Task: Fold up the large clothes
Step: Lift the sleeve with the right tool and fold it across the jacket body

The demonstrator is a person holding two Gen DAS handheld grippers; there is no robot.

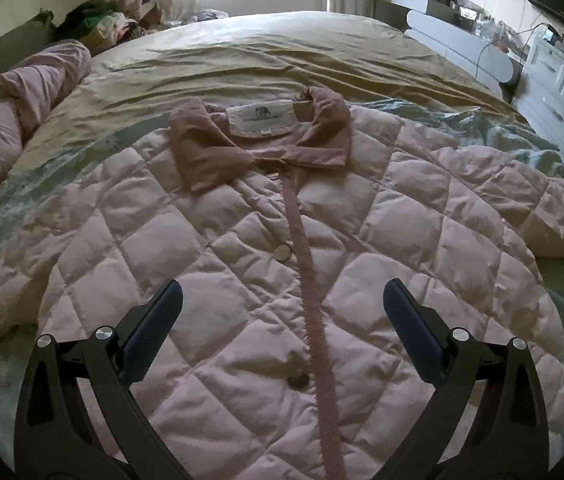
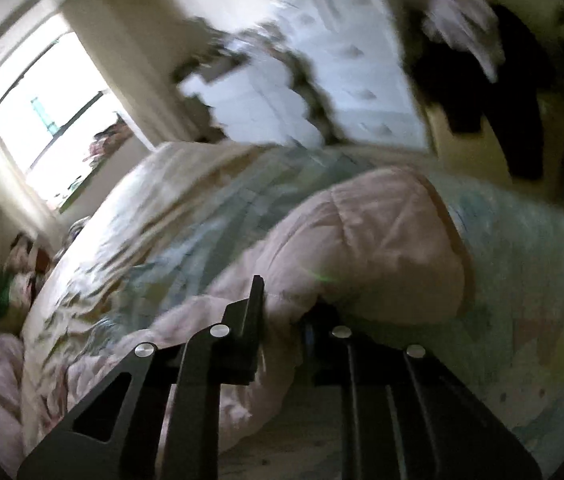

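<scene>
1. My left gripper [image 1: 282, 300] is matte black: two arms with triangular cut-outs, each carrying two round silver screw heads.
2. Its fingers [image 1: 153, 332] wear dark blue ribbed pads.
3. My right gripper [image 2: 282, 320] shows the same black arms, silver screws, a blue glimpse.

The quilted jacket [image 1: 241, 248] is puffy pale pink cloth with a faint sheen, stitched in diamonds. Its collar [image 1: 261, 144] is a darker, matt pink cloth, and a ribbed strip of the same shade runs down the front. A white cloth label [image 1: 261, 118] sits inside the neck. The buttons [image 1: 283, 253] look smooth and slightly glossy. The bed sheet [image 1: 241, 56] is creased, matt tan cloth. The left tongs [image 1: 282, 312] have matt black plastic arms, textured dark pads and shiny metal rivets. The right tongs [image 2: 282, 312] show the same matt black arms, with the jacket's sleeve [image 2: 362, 240] cloth between them.
</scene>
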